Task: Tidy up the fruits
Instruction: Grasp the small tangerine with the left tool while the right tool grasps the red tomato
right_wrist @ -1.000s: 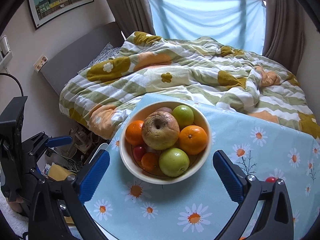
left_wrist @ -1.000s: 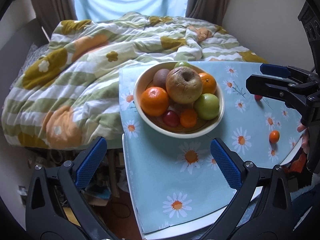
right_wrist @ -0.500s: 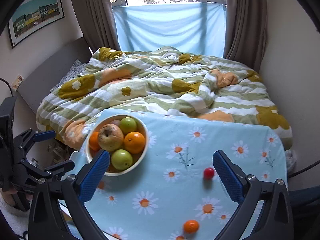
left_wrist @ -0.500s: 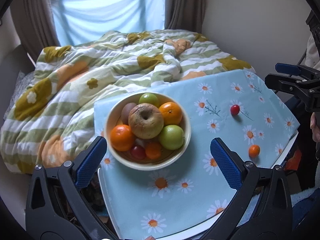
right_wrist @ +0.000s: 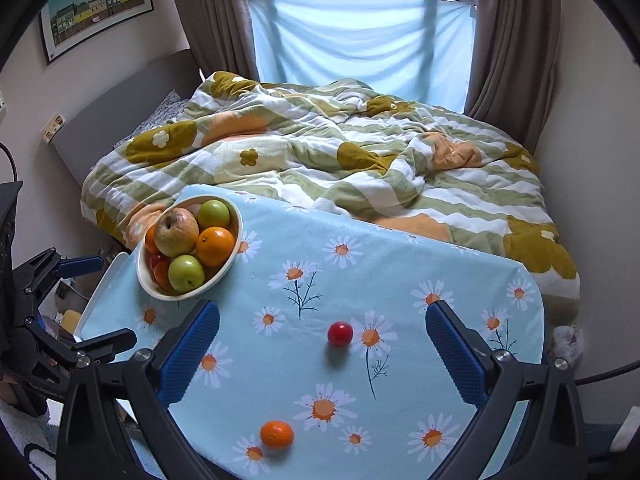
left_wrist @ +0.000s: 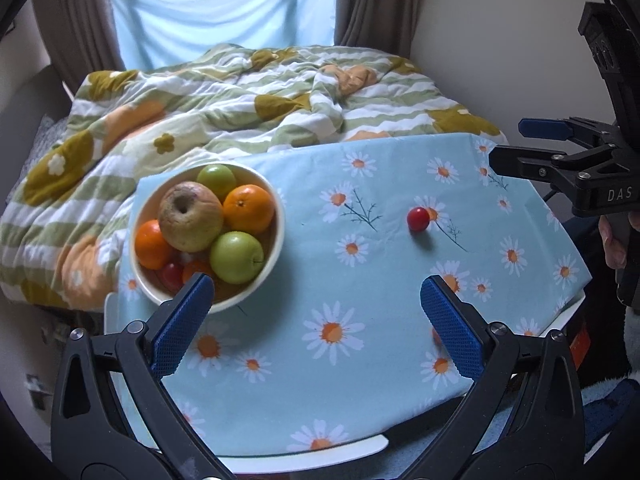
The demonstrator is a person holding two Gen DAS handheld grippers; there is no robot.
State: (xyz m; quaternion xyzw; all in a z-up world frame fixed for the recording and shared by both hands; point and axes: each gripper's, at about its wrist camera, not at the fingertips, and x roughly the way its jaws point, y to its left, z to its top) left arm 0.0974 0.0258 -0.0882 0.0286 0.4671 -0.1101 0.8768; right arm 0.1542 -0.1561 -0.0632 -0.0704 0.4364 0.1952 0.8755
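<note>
A cream bowl (left_wrist: 276, 240) (right_wrist: 234, 250) heaped with apples and oranges stands at the table's left end. A small red fruit (left_wrist: 418, 219) (right_wrist: 340, 333) lies loose on the daisy tablecloth. A small orange fruit (right_wrist: 277, 434) lies nearer the front edge; in the left wrist view it is mostly hidden behind my right finger. My left gripper (left_wrist: 316, 328) is open and empty, above the cloth beside the bowl. My right gripper (right_wrist: 322, 354) is open and empty, with the red fruit between its fingers' lines. Each gripper shows in the other's view, the right (left_wrist: 560, 152) and the left (right_wrist: 68, 300).
The table (right_wrist: 96, 300) is covered by a light blue daisy cloth (left_wrist: 320, 380). A bed with a green, white and orange quilt (right_wrist: 320, 152) lies right behind it. Walls and curtains close in at the right and back.
Both grippers have pulled back and swung right. The bowl has slid left in both views, and the loose red and orange fruits have come nearer the right gripper.
</note>
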